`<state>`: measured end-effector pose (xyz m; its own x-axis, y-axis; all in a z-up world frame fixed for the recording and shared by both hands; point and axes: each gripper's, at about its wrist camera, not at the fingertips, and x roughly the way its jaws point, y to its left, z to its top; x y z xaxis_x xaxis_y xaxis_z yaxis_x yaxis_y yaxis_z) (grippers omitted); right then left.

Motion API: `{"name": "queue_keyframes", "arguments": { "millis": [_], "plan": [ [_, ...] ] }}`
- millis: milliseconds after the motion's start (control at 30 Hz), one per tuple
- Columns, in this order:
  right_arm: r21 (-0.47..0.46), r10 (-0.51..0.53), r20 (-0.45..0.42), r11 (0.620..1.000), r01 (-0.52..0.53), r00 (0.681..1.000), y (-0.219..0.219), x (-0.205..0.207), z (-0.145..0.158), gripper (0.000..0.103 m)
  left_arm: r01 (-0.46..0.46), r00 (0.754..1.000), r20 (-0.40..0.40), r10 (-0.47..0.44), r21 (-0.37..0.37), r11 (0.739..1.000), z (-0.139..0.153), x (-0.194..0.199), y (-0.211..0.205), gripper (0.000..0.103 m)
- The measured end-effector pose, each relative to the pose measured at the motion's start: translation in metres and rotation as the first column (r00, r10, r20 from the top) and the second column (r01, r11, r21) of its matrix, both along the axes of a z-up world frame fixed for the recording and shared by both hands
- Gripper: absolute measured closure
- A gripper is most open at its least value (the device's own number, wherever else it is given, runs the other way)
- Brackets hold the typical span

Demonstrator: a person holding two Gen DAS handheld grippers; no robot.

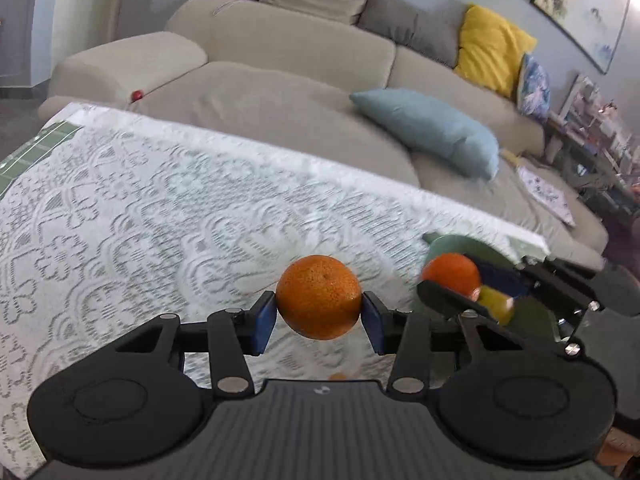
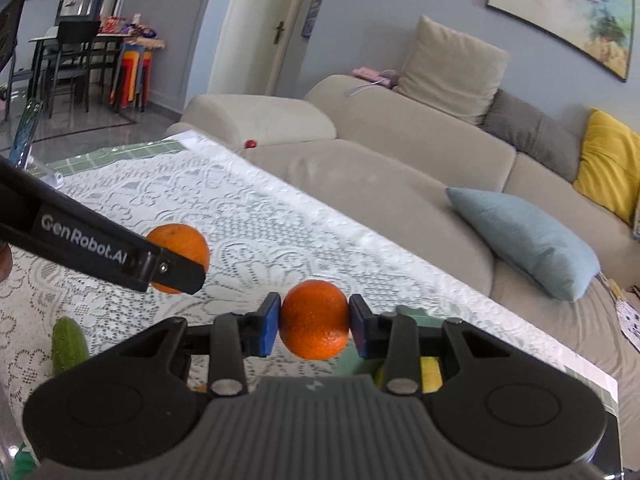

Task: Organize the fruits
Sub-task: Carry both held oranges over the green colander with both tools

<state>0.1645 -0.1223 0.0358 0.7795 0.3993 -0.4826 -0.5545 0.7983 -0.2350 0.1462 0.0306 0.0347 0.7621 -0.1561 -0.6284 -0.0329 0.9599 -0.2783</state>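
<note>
My left gripper is shut on an orange and holds it above the lace-covered table. My right gripper is shut on a second orange, also held above the table. In the left wrist view the right gripper's orange shows at the right, over a green plate with a yellow fruit beside it. In the right wrist view the left gripper's orange shows at the left behind its black finger. The green plate and a yellow fruit lie partly hidden under the right gripper.
A cucumber lies on the table at the left. The table's far edge runs beside a beige sofa with a blue cushion. A dining table and chairs stand far back left.
</note>
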Motion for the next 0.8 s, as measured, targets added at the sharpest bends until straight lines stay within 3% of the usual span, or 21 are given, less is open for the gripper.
{"name": "queue_keyframes", "arguments": {
  "millis": [467, 800],
  "plan": [
    [-0.015, -0.119, -0.040, 0.993, 0.118, 0.992, -0.061, 0.007, -0.006, 0.069, 0.136, 0.990, 0.043, -0.135, -0.023, 0.990, 0.011, 0.019, -0.075, 0.051],
    [-0.061, -0.167, -0.106, 0.985, 0.161, 0.980, -0.086, 0.020, -0.025, 0.069, 0.222, 0.975, 0.002, -0.222, -0.007, 0.975, -0.004, 0.036, -0.120, 0.051]
  ]
}}
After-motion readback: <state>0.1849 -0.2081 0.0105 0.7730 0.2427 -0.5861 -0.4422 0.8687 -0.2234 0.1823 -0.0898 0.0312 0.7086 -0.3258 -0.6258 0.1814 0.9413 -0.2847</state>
